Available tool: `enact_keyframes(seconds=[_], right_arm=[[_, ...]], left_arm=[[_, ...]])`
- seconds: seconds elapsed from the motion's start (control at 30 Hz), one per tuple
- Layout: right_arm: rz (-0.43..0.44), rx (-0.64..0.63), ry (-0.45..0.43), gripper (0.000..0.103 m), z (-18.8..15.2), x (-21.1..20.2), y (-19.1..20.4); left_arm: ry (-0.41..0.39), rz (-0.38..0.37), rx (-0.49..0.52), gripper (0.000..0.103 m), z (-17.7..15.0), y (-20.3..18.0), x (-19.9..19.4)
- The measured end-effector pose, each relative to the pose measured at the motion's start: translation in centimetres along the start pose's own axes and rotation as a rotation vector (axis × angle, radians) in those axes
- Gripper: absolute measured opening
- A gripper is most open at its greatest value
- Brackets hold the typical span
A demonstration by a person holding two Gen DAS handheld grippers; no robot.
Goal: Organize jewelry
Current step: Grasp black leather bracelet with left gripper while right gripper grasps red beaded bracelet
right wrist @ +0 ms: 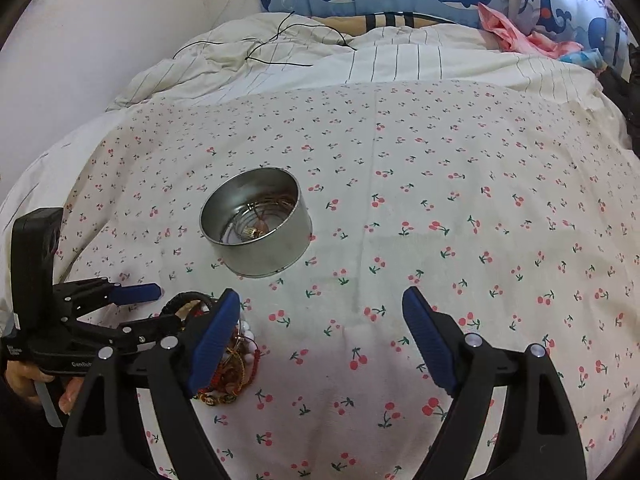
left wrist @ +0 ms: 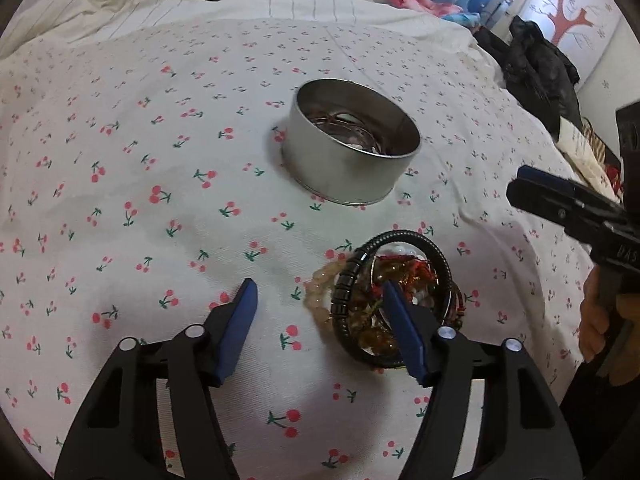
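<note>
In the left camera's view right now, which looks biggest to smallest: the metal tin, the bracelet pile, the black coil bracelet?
1. Metal tin, though farther away.
2. Bracelet pile, partly hidden by the left tool.
3. Black coil bracelet, nearly spanning the pile; a close call.

The cherry sheet (right wrist: 440,208) is flat and bare on the right side, with lots of room to move there. The round metal tin (right wrist: 256,226) sits in the middle and blocks the way. A pile of bracelets (left wrist: 384,300) lies near it. The left gripper (left wrist: 320,292) hangs over that pile, fingers wide apart, crowding that spot.
</note>
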State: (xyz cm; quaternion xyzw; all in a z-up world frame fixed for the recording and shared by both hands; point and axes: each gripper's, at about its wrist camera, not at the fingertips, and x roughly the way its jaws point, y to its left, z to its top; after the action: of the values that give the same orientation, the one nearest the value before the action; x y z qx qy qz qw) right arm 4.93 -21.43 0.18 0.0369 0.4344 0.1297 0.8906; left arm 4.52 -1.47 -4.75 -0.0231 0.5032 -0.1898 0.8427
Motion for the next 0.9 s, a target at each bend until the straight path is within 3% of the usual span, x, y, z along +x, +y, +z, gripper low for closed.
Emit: enact_keyframes(seconds=[0.07,0.1,0.13,0.2,0.5,0.63,0.67,0.73,0.9], right_arm=[[-0.001,-0.001,0.000,0.081,0.0,0.0,0.0],[0.001,0.000,0.001,0.082,0.0,0.0,0.0],[0.004,-0.002,0.004,0.082,0.0,0.1,0.1],[0.006,-0.013,0.005,0.082,0.0,0.0,0.2],[0.032,-0.078,0.043,0.082,-0.6,0.9,1.7],[0.076,-0.216,0.054,0.080,-1.4,0.8,4.3],[0.086,-0.252,0.047,0.077,-1.6,0.6,5.0],[0.123,-0.333,0.046,0.055,-2.3,0.3,6.7],[0.117,-0.400,0.077,0.041,-3.7,1.7,8.5]], left_arm=[[0.000,-0.011,0.003,0.047,0.0,-0.2,0.1],[0.001,-0.021,0.001,0.036,0.1,-0.2,0.0],[0.004,-0.028,0.002,0.019,0.2,-0.2,0.0],[0.012,-0.015,0.014,0.009,0.1,-0.3,0.0],[-0.009,-0.078,-0.030,0.008,0.7,1.1,-1.3],[-0.033,-0.036,-0.093,0.008,1.1,3.0,-2.0],[-0.035,-0.027,-0.114,0.008,1.2,3.7,-2.1],[-0.038,-0.015,-0.134,0.008,1.3,4.5,-2.2],[-0.042,-0.001,-0.141,0.008,1.3,5.1,-2.5]])
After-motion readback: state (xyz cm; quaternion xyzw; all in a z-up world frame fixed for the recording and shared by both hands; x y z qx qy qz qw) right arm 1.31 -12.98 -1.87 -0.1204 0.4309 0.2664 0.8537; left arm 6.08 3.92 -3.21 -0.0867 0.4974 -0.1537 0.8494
